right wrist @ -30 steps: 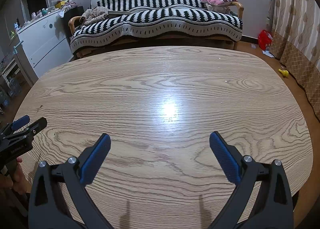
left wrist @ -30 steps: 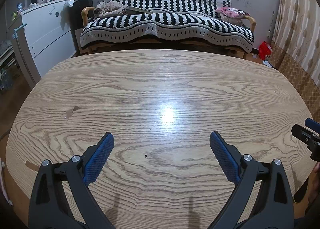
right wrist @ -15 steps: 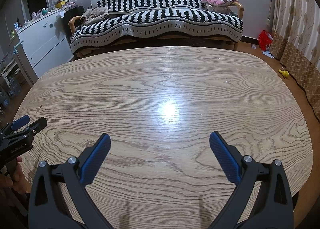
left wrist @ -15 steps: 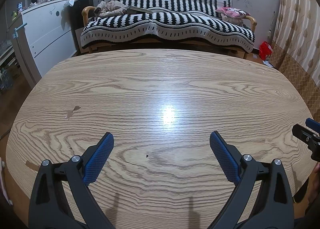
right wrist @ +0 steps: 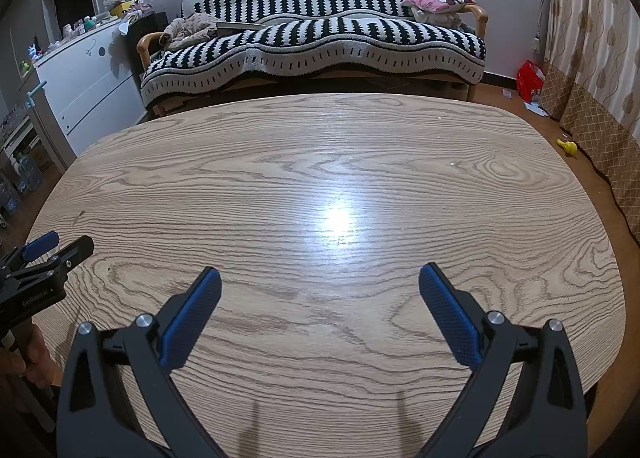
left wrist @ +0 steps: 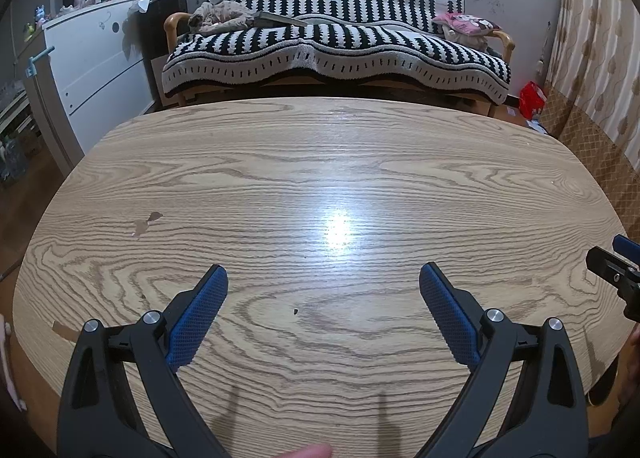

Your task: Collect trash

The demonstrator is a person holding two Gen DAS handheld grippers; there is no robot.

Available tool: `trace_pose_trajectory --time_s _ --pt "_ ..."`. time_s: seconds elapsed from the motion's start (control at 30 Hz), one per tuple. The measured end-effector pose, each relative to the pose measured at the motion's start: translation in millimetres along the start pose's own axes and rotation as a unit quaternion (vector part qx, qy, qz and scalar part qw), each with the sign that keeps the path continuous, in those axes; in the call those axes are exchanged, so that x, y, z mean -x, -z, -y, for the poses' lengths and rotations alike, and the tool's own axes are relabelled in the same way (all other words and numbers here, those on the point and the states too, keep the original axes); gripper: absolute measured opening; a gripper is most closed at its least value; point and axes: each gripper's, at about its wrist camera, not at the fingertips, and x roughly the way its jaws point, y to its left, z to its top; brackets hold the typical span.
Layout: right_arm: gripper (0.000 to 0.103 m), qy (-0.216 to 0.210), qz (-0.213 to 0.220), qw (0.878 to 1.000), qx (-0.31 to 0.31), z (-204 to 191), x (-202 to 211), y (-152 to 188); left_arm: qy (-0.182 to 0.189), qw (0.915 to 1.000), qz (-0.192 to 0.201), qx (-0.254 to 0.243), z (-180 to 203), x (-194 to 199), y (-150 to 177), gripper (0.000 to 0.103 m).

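Wooden table point(left wrist: 320, 186) — dark speck point(left wrist: 295, 311) (possibly trash) between spread left gripper point(left wrist: 323, 277) jaws.

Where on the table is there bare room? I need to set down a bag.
Nearly the whole wooden table is bare, from both open grippers, left and right, to the far edge by the sofa. Nothing crowds it.

wooden table point(left wrist: 320, 162), striped sofa point(left wrist: 336, 42) — white dresser point(left wrist: 96, 58) beside it
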Motion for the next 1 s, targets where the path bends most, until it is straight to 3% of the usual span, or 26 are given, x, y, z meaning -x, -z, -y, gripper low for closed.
trace_pose_trajectory --time_s 1.0 --pt "0.096 0.002 0.0 1.0 0.003 -3.3 -0.5 -1.3 -0.004 1.0 0.002 -0.009 0.0 4.3 -1.5 0.094"
